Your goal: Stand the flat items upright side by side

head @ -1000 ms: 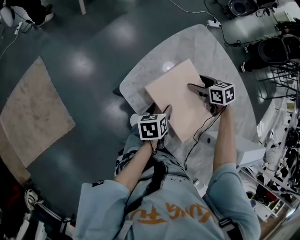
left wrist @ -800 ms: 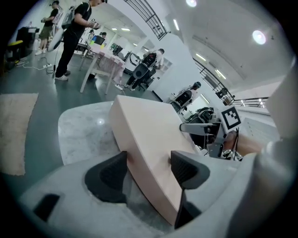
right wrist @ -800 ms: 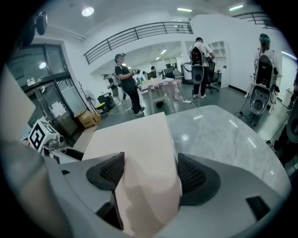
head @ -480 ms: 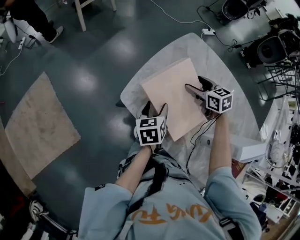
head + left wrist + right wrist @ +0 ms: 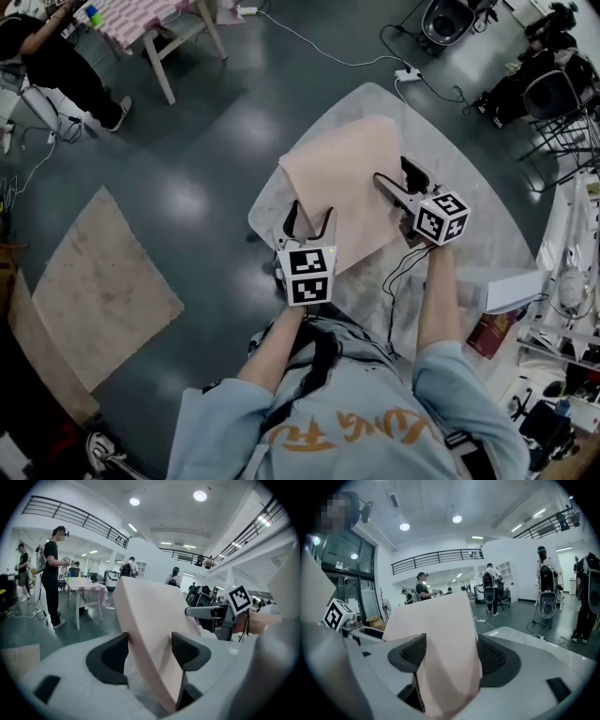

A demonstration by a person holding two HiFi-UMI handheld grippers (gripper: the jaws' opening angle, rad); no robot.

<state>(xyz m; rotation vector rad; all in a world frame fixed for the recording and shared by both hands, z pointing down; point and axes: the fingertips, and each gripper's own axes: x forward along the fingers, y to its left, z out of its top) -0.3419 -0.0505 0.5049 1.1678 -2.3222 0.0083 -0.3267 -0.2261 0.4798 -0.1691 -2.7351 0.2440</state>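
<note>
**Both grippers clamp one pale pink slab, held slanted over the table.**

Nearest the person, the left gripper has its jaws closed on the slab at its 7 o'clock edge, with a pad pressed to each face. The right gripper pinches the 4 o'clock edge the same way. The thick, flat slab tilts, its far edge toward 12 o'clock, above the white marbled table. Its near corner may touch the tabletop, but the head view leaves that unclear. Farther off, at 8 o'clock, a tan mat lies on the floor.
</note>
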